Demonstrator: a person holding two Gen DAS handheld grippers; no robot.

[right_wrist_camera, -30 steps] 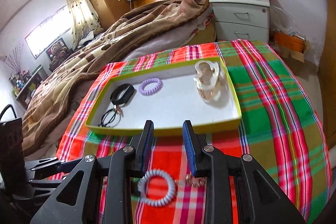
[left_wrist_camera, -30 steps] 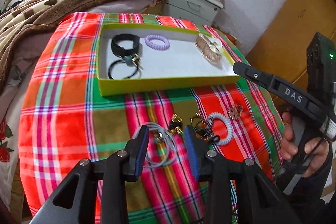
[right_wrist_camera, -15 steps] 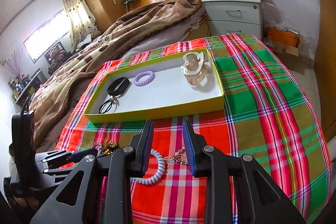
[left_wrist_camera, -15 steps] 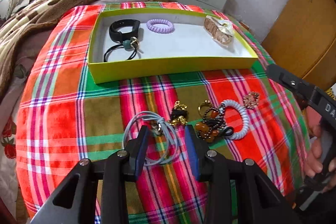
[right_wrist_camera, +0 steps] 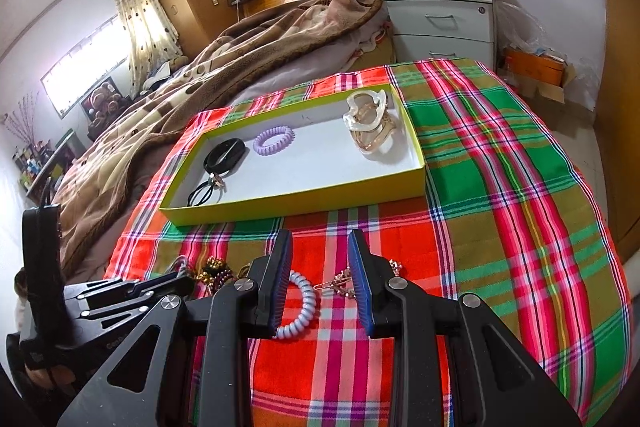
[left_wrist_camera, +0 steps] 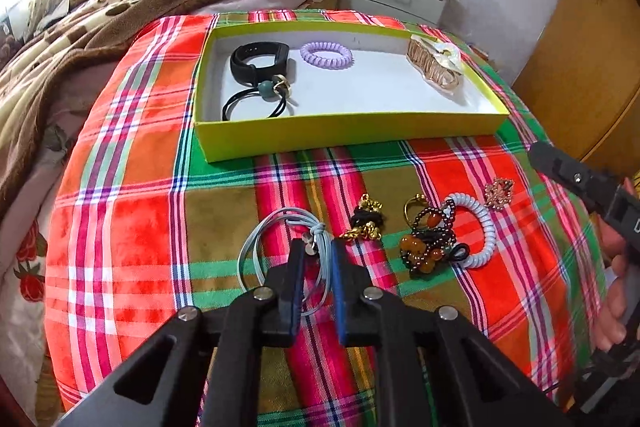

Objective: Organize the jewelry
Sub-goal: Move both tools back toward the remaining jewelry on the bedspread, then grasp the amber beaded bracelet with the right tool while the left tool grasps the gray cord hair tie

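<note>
- Plaid cloth covers the surface; yellow tray sits at its far side.
- Left gripper is closing, grey-blue hair tie strand and knot between its fingers; loop trails left.
- Right gripper stands spread over white coil tie, empty.
- Tray lies straight ahead of the left gripper.

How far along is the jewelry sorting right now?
Done: a black band, a purple coil tie, a black hair tie and a clear claw clip lie in the yellow box. In hand: the left gripper jaws are closing around the grey-blue hair tie. Left on the plaid cloth: a gold-beaded tie, a beaded bracelet, a white coil tie and a brooch. The right gripper is open above the white coil.
</note>
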